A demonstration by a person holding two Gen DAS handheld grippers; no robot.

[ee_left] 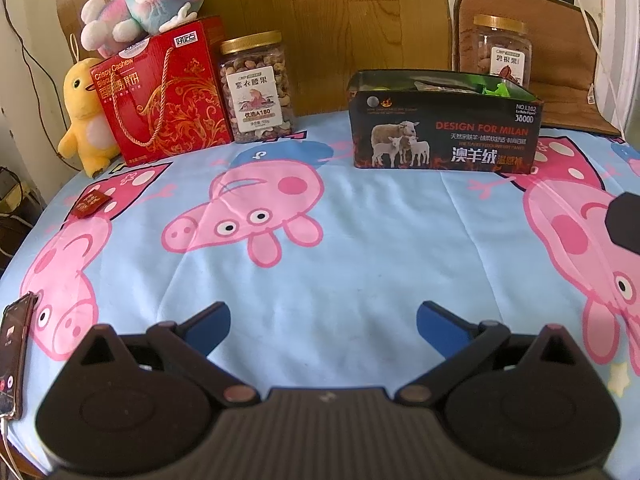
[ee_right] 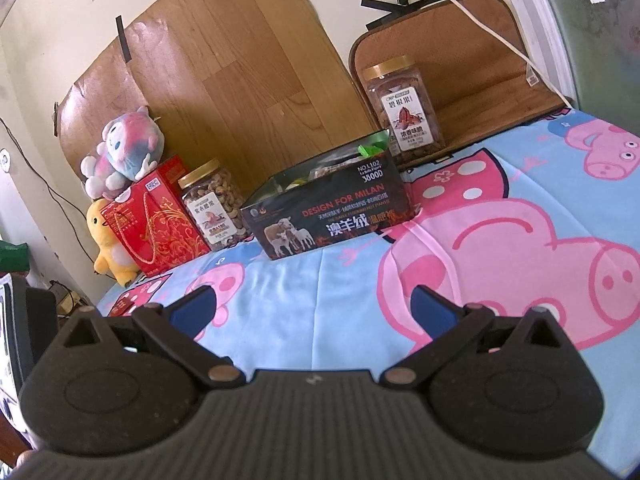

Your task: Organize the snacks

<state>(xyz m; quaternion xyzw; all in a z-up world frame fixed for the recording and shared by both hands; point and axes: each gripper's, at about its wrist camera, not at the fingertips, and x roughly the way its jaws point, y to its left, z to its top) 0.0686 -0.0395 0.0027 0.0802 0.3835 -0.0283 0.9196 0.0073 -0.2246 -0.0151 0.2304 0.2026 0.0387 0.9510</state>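
Small dark red snack packet lying flat on the blue pig-print cloth, at its left edge, well apart from everything else. Also glimpsed in the right wrist view, half hidden behind the gripper's finger. Across the cloth, open black box printed with sheep, standing upright near the back, with green and other wrappers showing over its rim. Left of the box, cashew jar with gold lid, touching or just beside a red gift box with rope handle. Pink-and-blue plush on top of the gift box; yellow duck plush at its left side. Behind the black box, second nut jar on a brown mat. Phone on the near left edge of the cloth. Left gripper spread wide, empty, above bare cloth. Right gripper likewise wide apart, holding nothing, tilted toward the black box.
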